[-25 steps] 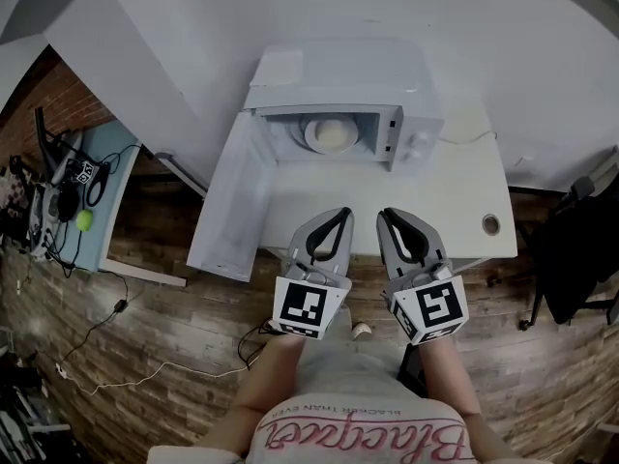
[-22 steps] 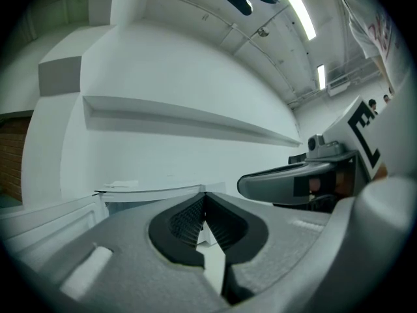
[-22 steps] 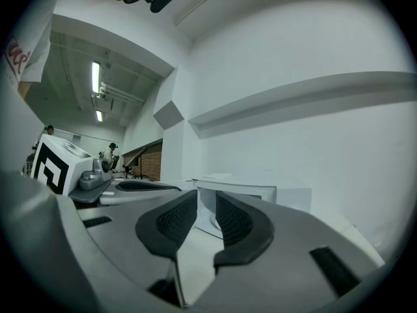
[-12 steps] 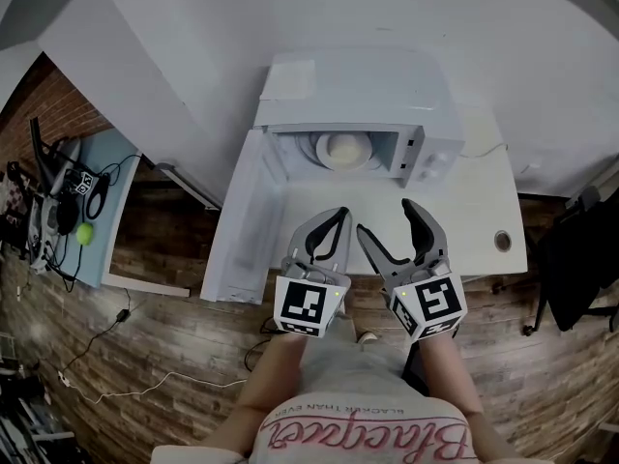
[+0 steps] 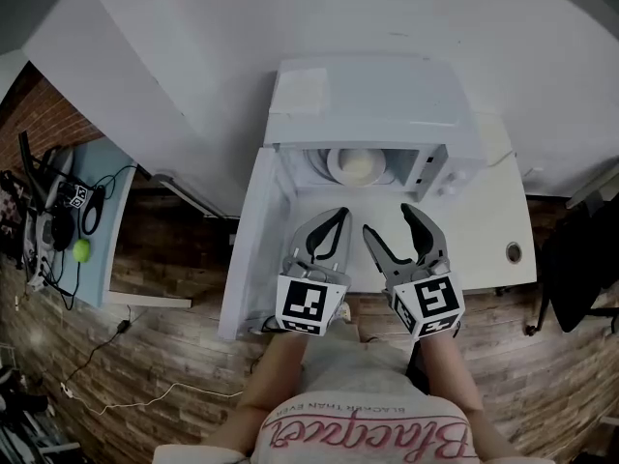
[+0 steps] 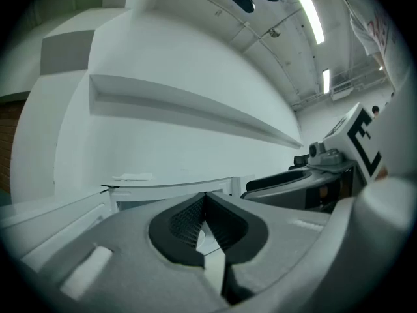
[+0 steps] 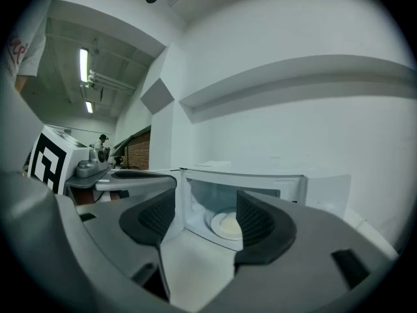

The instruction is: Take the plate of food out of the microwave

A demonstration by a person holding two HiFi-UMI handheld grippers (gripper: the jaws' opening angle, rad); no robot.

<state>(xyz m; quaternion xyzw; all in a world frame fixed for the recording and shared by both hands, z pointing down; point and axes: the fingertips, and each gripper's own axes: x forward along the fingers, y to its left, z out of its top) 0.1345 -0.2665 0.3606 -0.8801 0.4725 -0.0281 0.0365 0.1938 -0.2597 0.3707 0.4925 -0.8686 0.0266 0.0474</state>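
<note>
A white bench (image 5: 484, 230) carries the white microwave (image 5: 372, 114), which stands against a plain white wall (image 5: 193, 37). The floor (image 5: 145, 356) in front of the microwave is wood plank with cables (image 5: 126, 385) trailing over it. Well to the left of the microwave, a smaller pale-blue bench (image 5: 102, 177) holds dark gear and a green ball (image 5: 81, 249). To the right of the microwave, a round hole (image 5: 514, 252) sits in the bench top.

Compared with a second ago, the microwave lies nearer in the head view, and both grippers have come closer to its opening. The left gripper (image 5: 338, 213) is unchanged, its jaws together with nothing between them. The right gripper (image 5: 389, 220), closed a second ago, has just been opening. Its jaws now stand wide apart and empty, framing the microwave opening in the right gripper view.

The microwave's door (image 5: 250, 249) is swung fully open to the left, past the bench's front edge. Inside the microwave sits a round white plate (image 5: 340, 162) with a pale mound of food (image 5: 358, 168) on it. Both grippers are in front of the microwave, apart from the plate.
</note>
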